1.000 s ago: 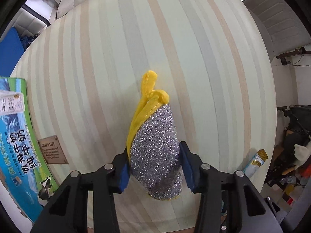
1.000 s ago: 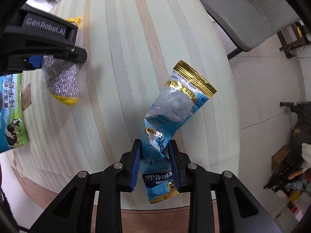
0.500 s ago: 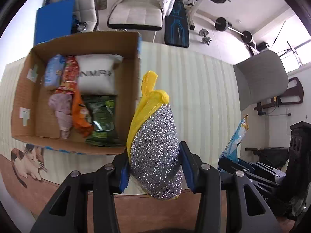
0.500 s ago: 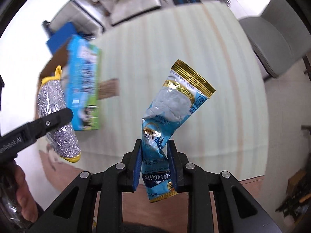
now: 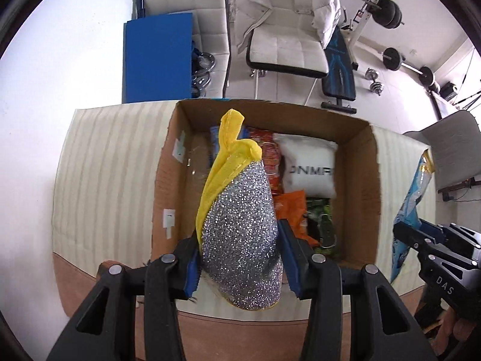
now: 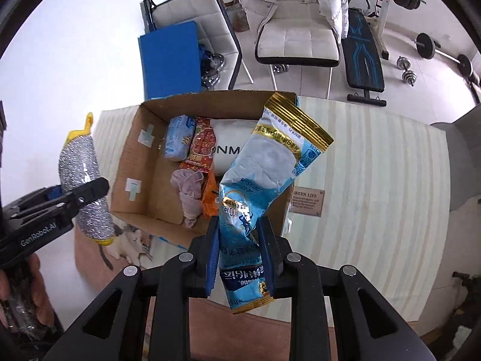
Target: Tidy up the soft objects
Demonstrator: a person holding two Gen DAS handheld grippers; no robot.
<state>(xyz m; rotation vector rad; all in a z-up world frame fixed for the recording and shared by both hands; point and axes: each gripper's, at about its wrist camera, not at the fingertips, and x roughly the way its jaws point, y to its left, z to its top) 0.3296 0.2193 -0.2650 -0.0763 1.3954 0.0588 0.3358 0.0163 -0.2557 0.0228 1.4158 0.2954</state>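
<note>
Your left gripper clamps the soft silver-glitter, yellow-edged scrubbing mitt low; your right gripper pinches the light, crinkly blue foil pouch near its base; both hover above the open cardboard box; expect flopping.

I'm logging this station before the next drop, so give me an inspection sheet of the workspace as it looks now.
Surface: striped tablecloth over a table, with a small brown plaque on it.
Job's things: silver glitter scrubber with yellow trim and blue-and-gold powder sachet, both held above the open cardboard box.
Clutter: the box holds a white pillow pack, blue packet, red snack bag, orange bag, green bag and mauve cloth.
Grippers: left tongs shut on the scrubber; right tongs shut on the sachet.
Cables: nothing seen.
Surroundings: white chair with a coat, blue board, weight bench, dumbbells.
</note>
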